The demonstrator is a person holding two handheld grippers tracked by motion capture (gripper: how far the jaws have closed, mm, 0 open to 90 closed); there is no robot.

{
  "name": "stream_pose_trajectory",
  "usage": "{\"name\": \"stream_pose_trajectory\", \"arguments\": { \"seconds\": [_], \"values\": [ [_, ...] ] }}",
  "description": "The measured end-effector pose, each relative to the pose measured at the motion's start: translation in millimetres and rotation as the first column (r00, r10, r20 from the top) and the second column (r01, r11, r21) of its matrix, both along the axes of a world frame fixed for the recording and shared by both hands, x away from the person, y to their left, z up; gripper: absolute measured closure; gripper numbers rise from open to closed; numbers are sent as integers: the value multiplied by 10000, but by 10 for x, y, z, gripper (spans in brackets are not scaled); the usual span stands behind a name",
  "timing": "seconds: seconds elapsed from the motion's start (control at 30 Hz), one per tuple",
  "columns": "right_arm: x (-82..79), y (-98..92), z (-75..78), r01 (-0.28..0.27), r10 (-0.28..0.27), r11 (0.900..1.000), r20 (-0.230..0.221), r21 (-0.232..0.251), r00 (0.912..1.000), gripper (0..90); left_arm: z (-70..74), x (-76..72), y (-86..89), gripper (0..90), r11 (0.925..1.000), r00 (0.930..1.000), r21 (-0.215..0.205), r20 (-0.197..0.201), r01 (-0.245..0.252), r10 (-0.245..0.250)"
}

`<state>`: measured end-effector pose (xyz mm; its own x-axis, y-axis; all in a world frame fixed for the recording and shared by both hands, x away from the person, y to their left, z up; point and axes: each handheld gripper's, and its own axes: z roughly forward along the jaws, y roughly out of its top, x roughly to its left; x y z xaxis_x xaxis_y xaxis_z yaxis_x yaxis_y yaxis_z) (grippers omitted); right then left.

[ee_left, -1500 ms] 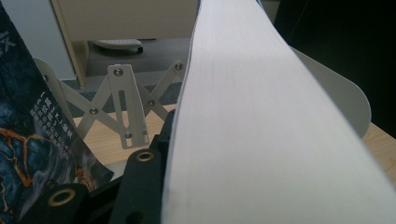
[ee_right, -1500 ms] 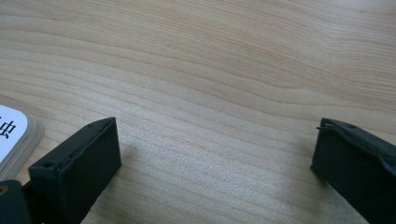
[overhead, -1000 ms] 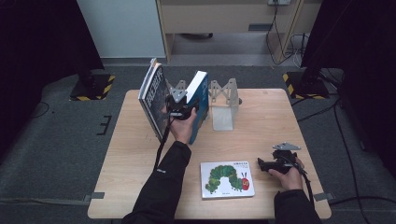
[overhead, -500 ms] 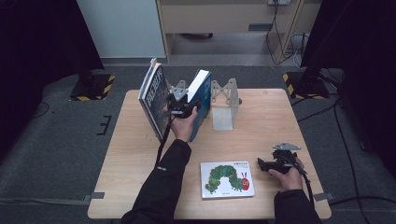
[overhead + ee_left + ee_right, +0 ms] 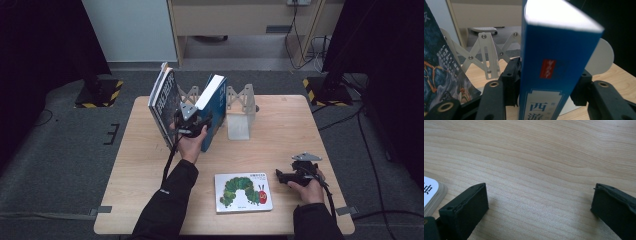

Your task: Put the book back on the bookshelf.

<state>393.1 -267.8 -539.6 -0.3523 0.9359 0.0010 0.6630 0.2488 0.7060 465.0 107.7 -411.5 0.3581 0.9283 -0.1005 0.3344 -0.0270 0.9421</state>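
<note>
— What's the biggest thing here?

— The wooden tabletop [image 5: 280, 125]. At its far edge stands a white expanding book rack [image 5: 239, 107] with scissor-lattice arms. At the rack's left end a dark paperback [image 5: 164, 102] stands tilted, its top leaning away to the left.

— And the blue book?

— The thick blue hardcover [image 5: 212, 107] stands on its lower edge in the rack, between the dark paperback and the rack's white end plate, its top leaning right. In the left gripper view its spine [image 5: 549, 75] faces the camera, with a small red label and white characters lower down.

— Is the left gripper holding it?

— The left gripper [image 5: 192, 125] straddles the spine, one black jaw on either side. The jaws have just been opening a little, and though both sit right against the covers, I cannot tell whether the pads are pressing.

— Anything else on the tabletop?

— A white picture book with a green caterpillar [image 5: 243, 191] lies flat near the front edge, well apart from the rack.

— And the right gripper?

— The right gripper [image 5: 286, 176] rests low on the tabletop, just right of the picture book. Its jaws are spread wide over bare wood, released, with a corner of the picture book [image 5: 431, 192] beside one jaw.
</note>
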Motion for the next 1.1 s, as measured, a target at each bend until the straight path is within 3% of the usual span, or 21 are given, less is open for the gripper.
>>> {"name": "stream_pose_trajectory", "arguments": {
  "seconds": [0.07,0.23,0.67,0.77,0.97,1.1],
  "values": [
    [0,0,0,-3,3,10000,0,-1,10000,10,-2,11,-7,564,9998,10000,-212,-72,4,-6],
    [1,-1,0,-11,11,10000,7,-3,10000,9,-5,31,-78,571,9998,10000,-202,-10,-19,19],
    [2,-1,0,-14,14,10000,2,2,10000,9,20,268,-304,539,9979,9990,-493,-122,-424,419],
    [2,0,0,-14,14,10000,5,-6,10000,9,45,314,-314,539,9982,9994,-535,-231,-285,273],
    [1,-1,0,-17,17,10000,1,-2,10000,9,36,185,-210,509,9982,9999,-582,-61,136,-140],
    [1,-1,0,-17,17,10000,2,-1,10000,9,15,-11,-130,477,9994,9993,-88,178,321,-320]
  ]
}}
